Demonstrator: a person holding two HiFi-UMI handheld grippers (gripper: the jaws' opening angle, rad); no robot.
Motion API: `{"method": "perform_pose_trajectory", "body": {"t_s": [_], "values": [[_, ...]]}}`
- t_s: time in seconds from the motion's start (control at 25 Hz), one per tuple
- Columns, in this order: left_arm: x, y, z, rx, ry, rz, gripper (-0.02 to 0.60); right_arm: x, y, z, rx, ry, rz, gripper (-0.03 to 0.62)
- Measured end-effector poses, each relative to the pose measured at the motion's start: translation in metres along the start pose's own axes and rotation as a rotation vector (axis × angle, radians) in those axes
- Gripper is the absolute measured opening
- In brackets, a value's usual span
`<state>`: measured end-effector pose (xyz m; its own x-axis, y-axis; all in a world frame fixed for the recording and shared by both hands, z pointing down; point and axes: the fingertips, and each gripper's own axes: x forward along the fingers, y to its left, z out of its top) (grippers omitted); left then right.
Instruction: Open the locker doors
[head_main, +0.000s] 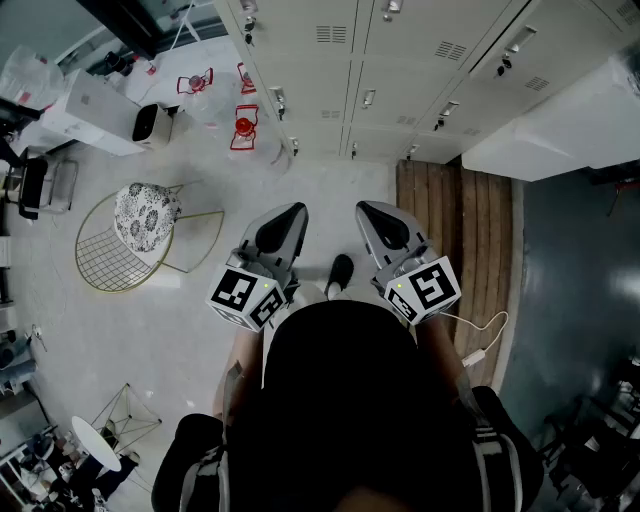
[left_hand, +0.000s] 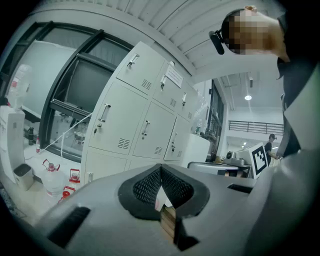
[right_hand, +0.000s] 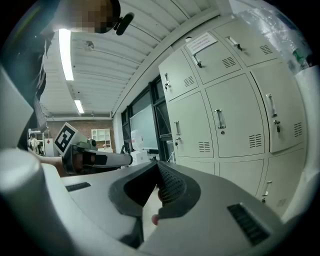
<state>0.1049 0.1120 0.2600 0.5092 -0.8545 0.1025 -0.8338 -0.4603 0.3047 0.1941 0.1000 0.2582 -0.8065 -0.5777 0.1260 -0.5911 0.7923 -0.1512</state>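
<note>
A bank of beige lockers (head_main: 400, 70) runs along the top of the head view, every door shut, each with a small metal handle (head_main: 369, 97). My left gripper (head_main: 297, 210) and right gripper (head_main: 364, 208) are held side by side in front of me, well short of the lockers, both pointing toward them. In the left gripper view, the left gripper (left_hand: 161, 168) is shut with nothing in it, and the lockers (left_hand: 145, 125) stand ahead. In the right gripper view, the right gripper (right_hand: 159, 166) is likewise shut and empty, facing locker doors (right_hand: 230, 125).
A gold wire chair with a patterned cushion (head_main: 140, 225) stands at left. Water jugs with red handles (head_main: 243, 125) sit by the lockers' left end, with a white appliance (head_main: 95, 110) beyond them. A wooden platform (head_main: 455, 215) and a large white unit (head_main: 560, 120) lie to the right, and a cable (head_main: 485, 340) trails on the floor.
</note>
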Motion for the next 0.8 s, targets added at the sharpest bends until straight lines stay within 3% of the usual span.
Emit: {"method": "perform_pose_trajectory", "body": {"t_s": [0.44,0.8], "values": [[-0.004,-0.007,0.0,0.001,0.005,0.013,0.017,-0.002,0.007,0.008,-0.014,-0.027,0.026,0.005],[-0.015,-0.007,-0.006,-0.016,0.02,0.038,0.017,0.006,0.015,-0.003,0.043,-0.035,0.066,0.005]]}}
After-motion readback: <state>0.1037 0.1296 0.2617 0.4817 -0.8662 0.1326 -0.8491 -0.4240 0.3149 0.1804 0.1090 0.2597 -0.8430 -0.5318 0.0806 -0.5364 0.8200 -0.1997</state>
